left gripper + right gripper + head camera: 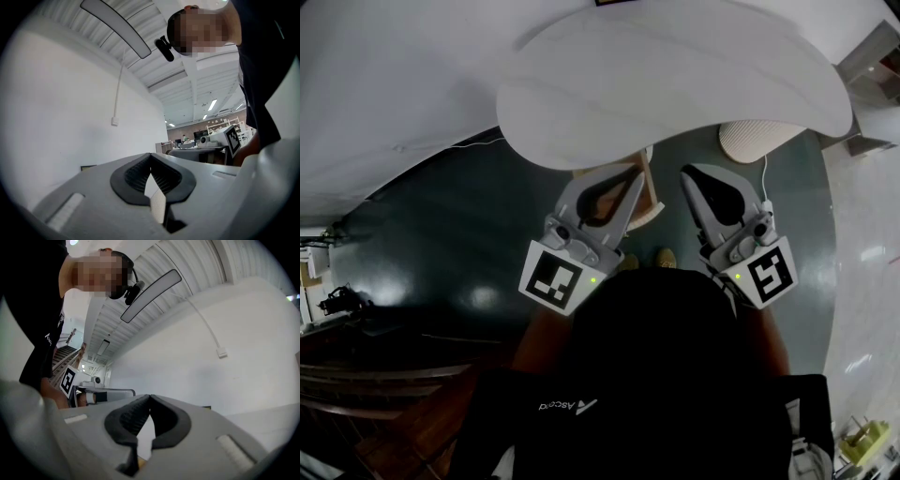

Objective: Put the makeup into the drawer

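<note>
1. Left gripper: the jaws are closed tip to tip. Only the hollow behind the black pads stays open, and nothing is in it.
2. Right gripper: same state, tips pressed together, with nothing between the pads.
3. In the head view both grippers sit at centre frame, side by side but apart. Their tips point toward the top of the frame, just under the table edge. The left marker cube is lower left of centre and the right marker cube is lower right.
4. The white curved tabletop fills the upper middle, and its surface looks bare where it shows.
5. The dark floor lies below it. A tan shoe shows between the grippers, and a round ribbed white object lies at upper right by the table edge.
6. The person's black shirt fills the bottom centre.
7. Both gripper views look up at a white wall and a long ceiling lamp.
8. Makeup and drawer: I cannot place them, since neither shows in any view.
</note>
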Demonstrator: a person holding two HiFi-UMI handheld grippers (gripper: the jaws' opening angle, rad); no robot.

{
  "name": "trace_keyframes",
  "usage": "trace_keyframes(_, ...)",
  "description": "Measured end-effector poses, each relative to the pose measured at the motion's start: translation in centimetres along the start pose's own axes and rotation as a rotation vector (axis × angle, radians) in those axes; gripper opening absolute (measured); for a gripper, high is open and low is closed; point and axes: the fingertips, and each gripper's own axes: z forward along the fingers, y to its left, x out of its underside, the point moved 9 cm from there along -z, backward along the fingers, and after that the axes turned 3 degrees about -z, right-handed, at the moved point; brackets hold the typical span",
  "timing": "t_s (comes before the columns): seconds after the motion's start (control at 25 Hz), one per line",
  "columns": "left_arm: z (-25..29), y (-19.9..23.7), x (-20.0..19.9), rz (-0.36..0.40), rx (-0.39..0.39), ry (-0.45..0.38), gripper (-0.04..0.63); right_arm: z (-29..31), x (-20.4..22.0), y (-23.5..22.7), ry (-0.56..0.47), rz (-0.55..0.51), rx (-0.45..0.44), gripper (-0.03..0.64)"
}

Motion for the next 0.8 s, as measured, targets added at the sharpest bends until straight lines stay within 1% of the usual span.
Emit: trace_keyframes(0.8, 0.14, 0.44, 0.61, -0.009, 0.036, 0.01, 0.011, -0.06, 0.57, -0.04, 0.016, 0.004, 0.026, 0.003)
